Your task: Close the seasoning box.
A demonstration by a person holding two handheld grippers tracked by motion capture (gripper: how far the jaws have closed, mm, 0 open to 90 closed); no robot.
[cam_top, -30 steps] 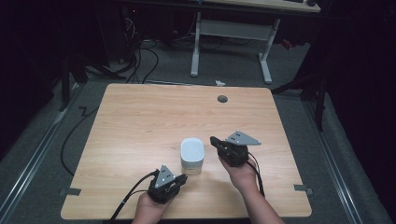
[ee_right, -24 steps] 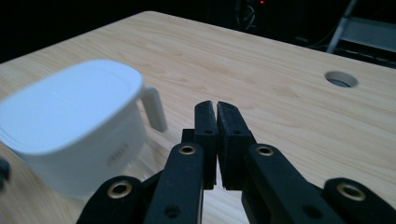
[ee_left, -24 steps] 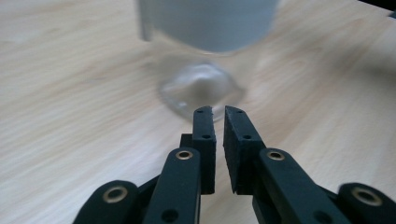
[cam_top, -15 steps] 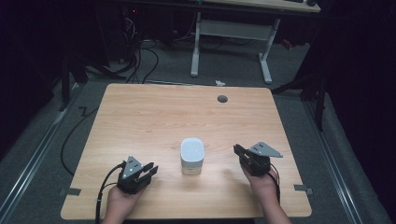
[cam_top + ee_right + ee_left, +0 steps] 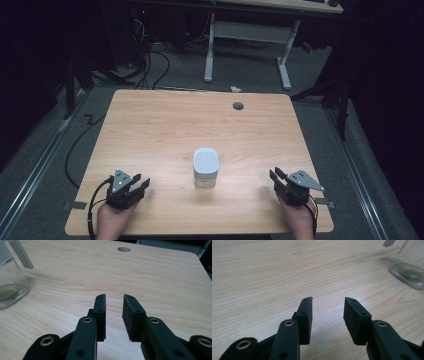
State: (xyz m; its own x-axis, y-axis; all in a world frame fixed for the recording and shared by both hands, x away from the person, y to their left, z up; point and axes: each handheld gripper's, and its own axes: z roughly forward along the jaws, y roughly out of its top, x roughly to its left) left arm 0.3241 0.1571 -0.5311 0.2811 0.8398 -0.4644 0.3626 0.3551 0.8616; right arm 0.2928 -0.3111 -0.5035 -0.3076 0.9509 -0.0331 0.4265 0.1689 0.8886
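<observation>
Forearms are cut off by the bottom edge in the high view; each hand holds a gripper near the front edge of the desk (image 5: 165, 125). Left gripper (image 5: 134, 187) and right gripper (image 5: 276, 178) sit well apart, with the jar (image 5: 205, 167) between them, upright, near the desk's middle. Its white lid hides the inside from above.

Left gripper view: fingers (image 5: 305, 315) have just been opening, moderately wide, bare wood between them. Jar cropped at the upper right corner; clear glass base visible, contents hard to make out.

Right gripper view: fingers (image 5: 100, 312) have just been opening, a narrower gap, nothing between them. Jar cut off at the left edge; glass looks empty where visible. Round hole (image 5: 124, 249) in the desk lies far ahead.
</observation>
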